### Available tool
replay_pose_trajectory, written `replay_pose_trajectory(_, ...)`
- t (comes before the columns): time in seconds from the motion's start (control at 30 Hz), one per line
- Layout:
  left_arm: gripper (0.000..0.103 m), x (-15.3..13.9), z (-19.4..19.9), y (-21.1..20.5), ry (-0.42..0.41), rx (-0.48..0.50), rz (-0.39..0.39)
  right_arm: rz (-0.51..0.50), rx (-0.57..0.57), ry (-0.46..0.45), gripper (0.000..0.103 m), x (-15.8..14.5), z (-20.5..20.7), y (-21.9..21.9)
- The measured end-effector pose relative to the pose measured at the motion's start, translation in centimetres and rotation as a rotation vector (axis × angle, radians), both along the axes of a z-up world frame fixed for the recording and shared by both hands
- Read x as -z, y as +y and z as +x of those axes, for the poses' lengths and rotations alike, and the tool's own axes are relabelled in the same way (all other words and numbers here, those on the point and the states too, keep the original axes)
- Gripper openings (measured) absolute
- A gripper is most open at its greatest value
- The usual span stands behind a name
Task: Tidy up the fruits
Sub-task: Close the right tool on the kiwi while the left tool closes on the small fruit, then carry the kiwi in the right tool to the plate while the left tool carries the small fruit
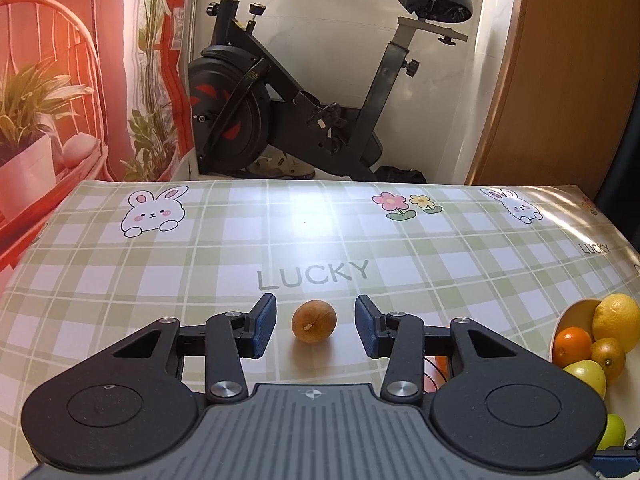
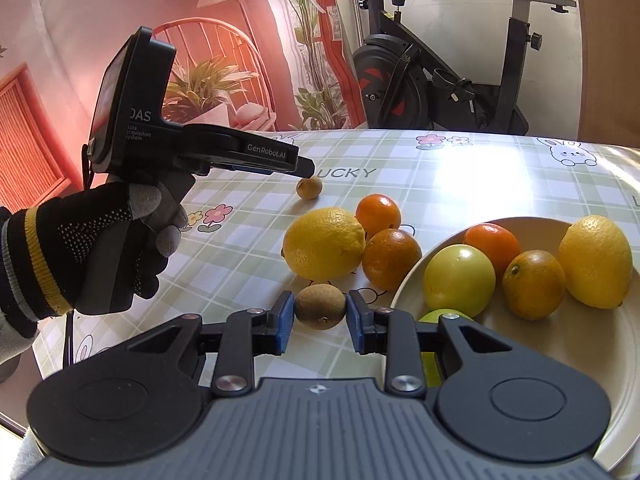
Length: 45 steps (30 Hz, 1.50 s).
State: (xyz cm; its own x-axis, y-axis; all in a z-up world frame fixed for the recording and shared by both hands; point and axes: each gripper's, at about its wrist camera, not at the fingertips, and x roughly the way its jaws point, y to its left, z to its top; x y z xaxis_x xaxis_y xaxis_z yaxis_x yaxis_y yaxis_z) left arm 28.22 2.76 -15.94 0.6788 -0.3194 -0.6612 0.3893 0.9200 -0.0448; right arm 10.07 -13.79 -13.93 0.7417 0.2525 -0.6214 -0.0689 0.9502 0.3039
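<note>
In the left wrist view a small brown round fruit [image 1: 314, 321] lies on the plaid tablecloth between the blue pads of my left gripper [image 1: 316, 326]. A gap shows on each side of it, so the gripper is open. My right gripper [image 2: 320, 320] is shut on a second small brown fruit [image 2: 320, 306] just above the cloth, beside the cream plate [image 2: 560, 360]. The plate holds a lemon [image 2: 596, 260], two oranges [image 2: 534, 284], a yellow-green fruit [image 2: 459, 280] and a green one, partly hidden. A lemon [image 2: 324, 242] and two oranges [image 2: 392, 258] lie loose on the table.
A gloved hand [image 2: 100, 248] holds the left gripper [image 2: 306, 166] over the first brown fruit [image 2: 309, 189]. An exercise bike [image 1: 304, 80] stands beyond the table's far edge, a wooden door [image 1: 560, 80] to its right. The plate's rim [image 1: 576, 308] shows at the right in the left wrist view.
</note>
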Motion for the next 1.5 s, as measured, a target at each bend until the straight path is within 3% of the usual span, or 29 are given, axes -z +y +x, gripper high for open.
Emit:
replay_pose_trajectory(0.27,0.042,1.4,1.2,-0.3,0.030,0.000,0.010,0.009,0.015,0.005,0.031,0.2,0.2,-0.4)
replay_pose_trajectory(0.33,0.030,1.7,1.3,-0.4,0.033,-0.002,0.018,0.012,0.014,0.011,0.031,0.3,0.2,-0.4)
replay_pose_trajectory(0.43,0.030,1.7,1.1,-0.4,0.026,-0.012,0.020,0.016,0.017,0.017,0.031,0.4,0.3,-0.5)
replay_pose_trajectory(0.67,0.030,0.1,-0.8,0.5,0.007,-0.020,0.017,0.032,0.036,0.023,0.031,0.5,0.2,-1.0)
replay_pose_trajectory(0.93,0.030,-3.1,-5.6,0.4,-0.023,0.028,-0.022,0.046,0.055,-0.009,0.030,-0.1,-0.6,-1.5)
replay_pose_trajectory(1.13,0.030,-4.7,-9.0,-1.8,-0.027,0.096,-0.060,0.039,0.082,-0.047,0.030,-0.7,-2.1,-2.4)
replay_pose_trajectory(1.27,0.030,-5.0,-11.3,-4.6,-0.050,0.154,-0.033,0.031,0.117,-0.078,0.030,-0.9,-3.3,-3.9)
replay_pose_trajectory(1.5,0.030,-4.2,-13.2,-8.8,-0.021,0.234,-0.033,0.054,0.202,-0.103,0.030,-0.6,-5.5,-6.8)
